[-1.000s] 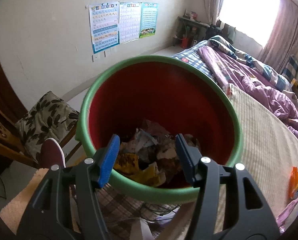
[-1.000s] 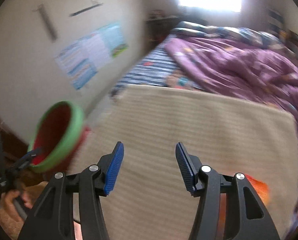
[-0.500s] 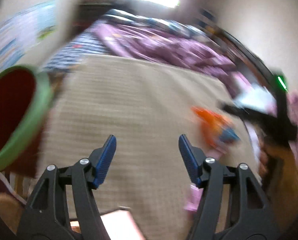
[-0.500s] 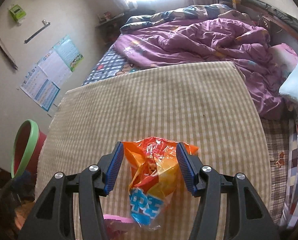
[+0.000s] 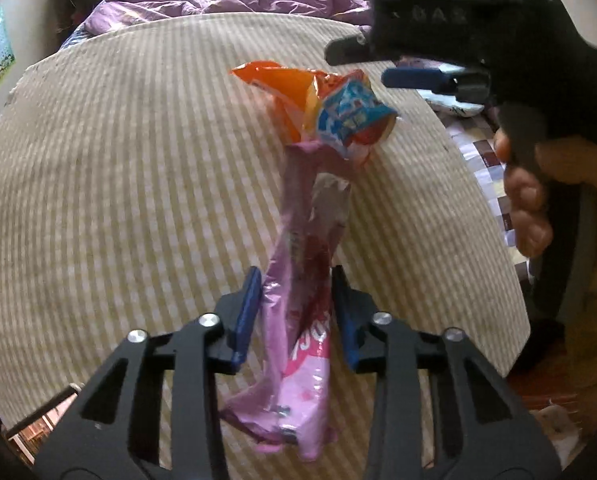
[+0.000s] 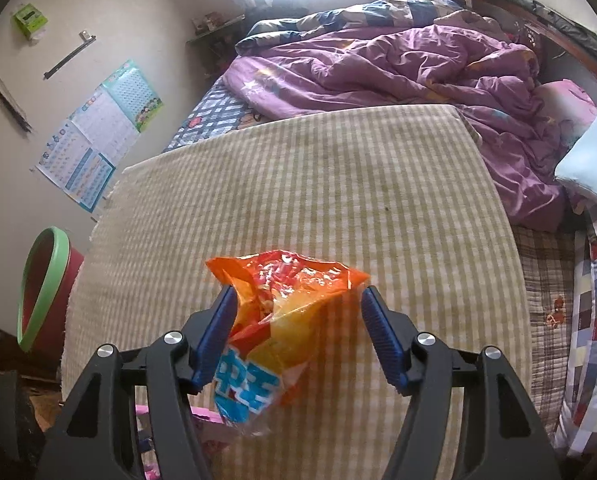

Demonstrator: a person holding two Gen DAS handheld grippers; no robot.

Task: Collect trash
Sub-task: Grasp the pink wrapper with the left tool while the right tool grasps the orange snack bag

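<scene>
Left tool (image 5: 296,312) closing around crinkled pink wrapper (image 5: 302,288).

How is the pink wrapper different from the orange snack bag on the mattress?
The pink wrapper is long and narrow; the orange snack bag is wider and puffier. The pink one sits between the closing left gripper; the orange between the opening right gripper. Both are crumpled plastic.
</scene>
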